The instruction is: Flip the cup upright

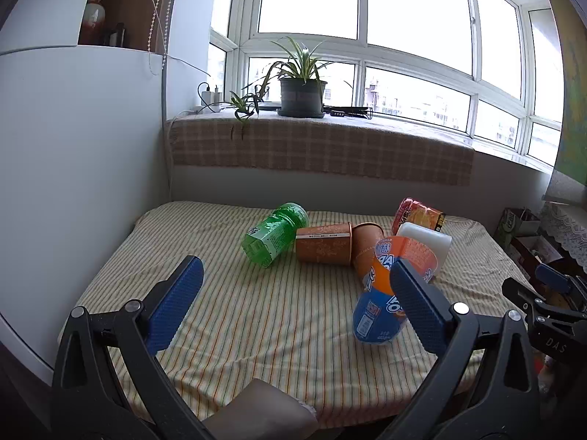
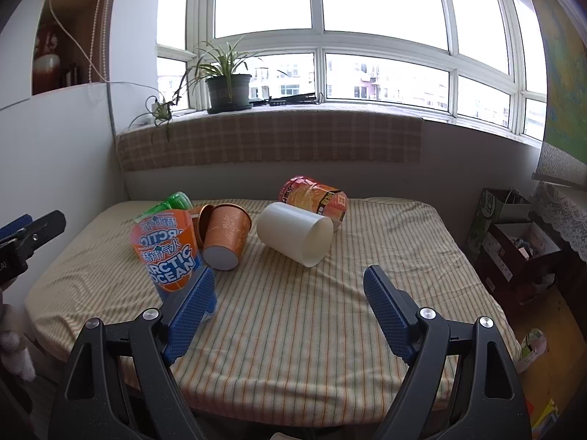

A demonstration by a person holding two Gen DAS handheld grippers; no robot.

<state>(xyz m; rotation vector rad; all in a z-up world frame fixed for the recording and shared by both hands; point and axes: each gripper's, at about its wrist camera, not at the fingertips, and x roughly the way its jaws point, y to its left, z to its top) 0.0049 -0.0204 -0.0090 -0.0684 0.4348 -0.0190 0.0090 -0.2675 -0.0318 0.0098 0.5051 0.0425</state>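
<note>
- The left gripper (image 1: 293, 293) hangs over the striped tablecloth (image 1: 256, 315), its blue pads spread wide with nothing between them.
- The right gripper (image 2: 290, 293) is likewise spread wide and holds nothing.
- Just beyond the right gripper's left finger (image 2: 192, 306) stands the orange-and-blue cup (image 2: 167, 253), mouth down, so its "ARCTIC OCEAN" lettering reads inverted; Chinese characters sit above it.
- From the left wrist view, that cup (image 1: 389, 293) is partly behind the left gripper's right finger (image 1: 418, 304).
- Ahead of the right gripper, a white cup (image 2: 293, 233) lies on its side, mouth toward the camera.
- Between them lies a copper-patterned paper cup (image 2: 225, 236), tipped over, white base showing.
- Farther off lie a green labelled cup (image 1: 275, 234) and a red-orange printed cup (image 2: 315, 196); their writing is unreadable.
</note>
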